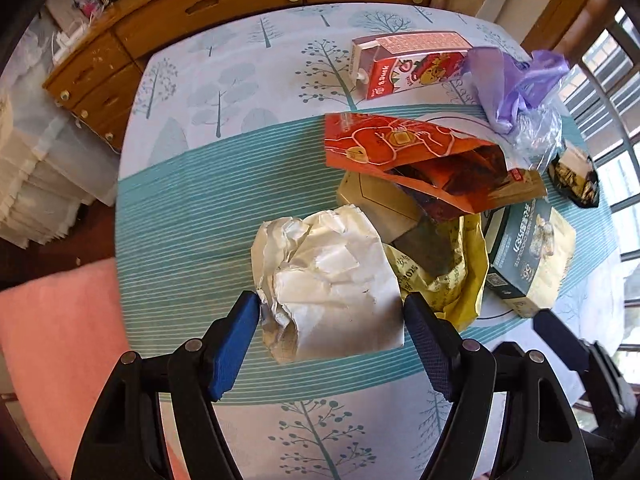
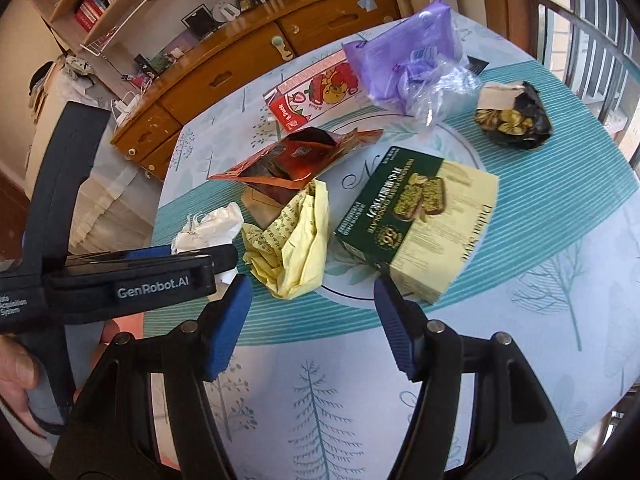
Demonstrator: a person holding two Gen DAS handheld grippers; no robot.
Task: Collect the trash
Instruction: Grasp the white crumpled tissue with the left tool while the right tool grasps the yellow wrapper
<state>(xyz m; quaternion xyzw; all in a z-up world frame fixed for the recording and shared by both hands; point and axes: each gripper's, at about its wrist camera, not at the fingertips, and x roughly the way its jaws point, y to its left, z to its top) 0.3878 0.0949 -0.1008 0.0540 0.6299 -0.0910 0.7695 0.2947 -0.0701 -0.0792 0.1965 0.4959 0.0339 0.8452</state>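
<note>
A crumpled white paper [image 1: 332,280] lies on the tablecloth, and my left gripper [image 1: 331,304] stands open over it with a blue pad [image 1: 236,344] on either side; the left pad brushes its edge. Beyond it lie a yellow wrapper [image 1: 452,280], an orange pouch [image 1: 400,148] and a red juice carton [image 1: 404,66]. My right gripper [image 2: 312,286] is open just short of the yellow wrapper [image 2: 296,240], its right finger close to the green and cream chocolate box [image 2: 420,216]. The white paper [image 2: 212,226] is partly hidden behind the left gripper's housing [image 2: 160,280].
A purple plastic bag [image 2: 400,60] and a black and gold wrapper [image 2: 512,120] lie at the far side of the round table [image 2: 560,300]. A wooden sideboard [image 2: 240,76] stands behind it. A pink seat [image 1: 56,340] is at the table's left. A person's hand [image 2: 16,372] holds the left gripper.
</note>
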